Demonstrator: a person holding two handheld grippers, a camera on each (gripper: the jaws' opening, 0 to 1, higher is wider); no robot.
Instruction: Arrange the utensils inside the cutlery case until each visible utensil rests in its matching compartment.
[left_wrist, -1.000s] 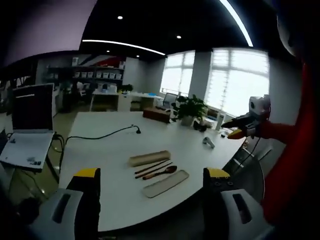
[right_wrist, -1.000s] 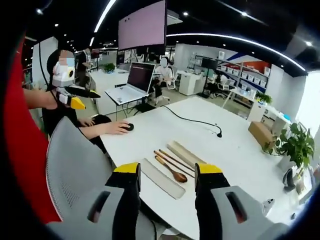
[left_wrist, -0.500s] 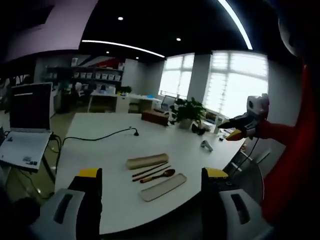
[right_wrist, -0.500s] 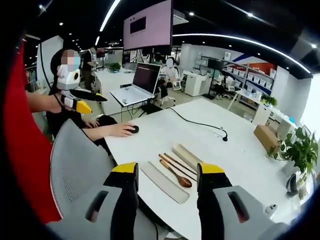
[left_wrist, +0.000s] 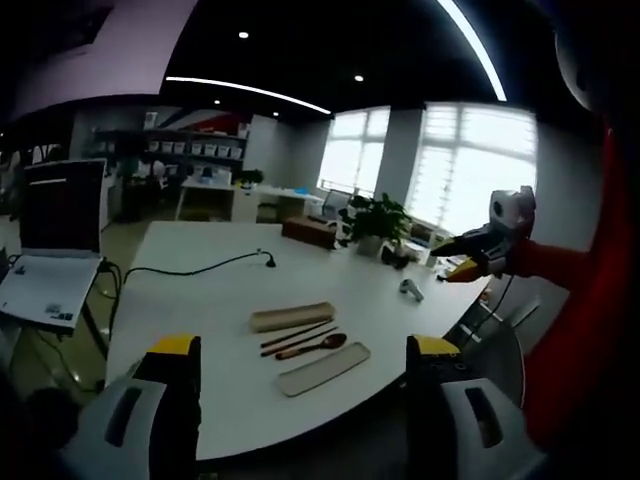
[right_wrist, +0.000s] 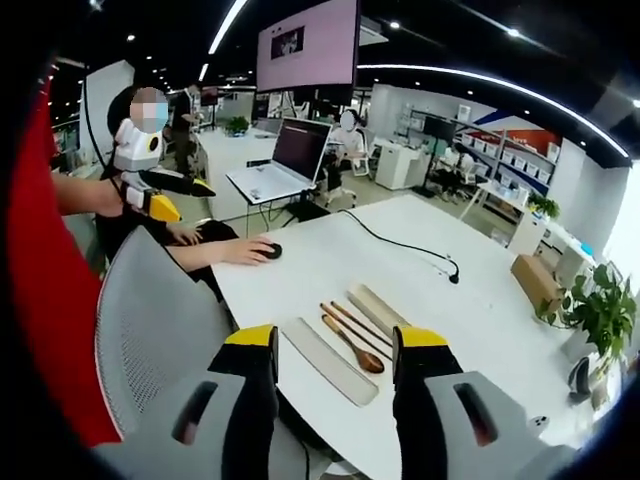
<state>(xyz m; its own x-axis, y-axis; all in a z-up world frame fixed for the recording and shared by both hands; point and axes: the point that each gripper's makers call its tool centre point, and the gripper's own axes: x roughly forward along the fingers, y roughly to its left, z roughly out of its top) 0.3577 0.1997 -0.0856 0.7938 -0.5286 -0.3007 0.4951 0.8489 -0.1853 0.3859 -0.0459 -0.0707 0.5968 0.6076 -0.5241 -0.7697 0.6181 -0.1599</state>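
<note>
On the white table (left_wrist: 200, 300) lies a tan cutlery case body (left_wrist: 292, 317), with dark chopsticks (left_wrist: 298, 336), a wooden spoon (left_wrist: 312, 346) and a flat grey lid (left_wrist: 323, 368) in a row beside it. My left gripper (left_wrist: 302, 346) hovers well short of the table edge, open and holding nothing. At the right, a red-sleeved hand holds the right gripper (left_wrist: 470, 262). In the right gripper view, the case body (right_wrist: 378, 308), chopsticks (right_wrist: 350, 322), spoon (right_wrist: 352, 342) and lid (right_wrist: 328, 360) lie ahead of my open right gripper (right_wrist: 336, 338). The left gripper (right_wrist: 165, 195) is raised at far left.
A grey mesh chair back (right_wrist: 150, 330) stands between my right gripper and the table. A seated person rests a hand on a mouse (right_wrist: 270, 250) near a laptop (right_wrist: 285, 165). A black cable (left_wrist: 200, 268), a brown box (left_wrist: 310, 230) and a potted plant (left_wrist: 375, 220) sit farther back.
Both views have shifted slightly with the hands. The case body, chopsticks, spoon and lid lie where they were. Both pairs of jaws stay wide apart.
</note>
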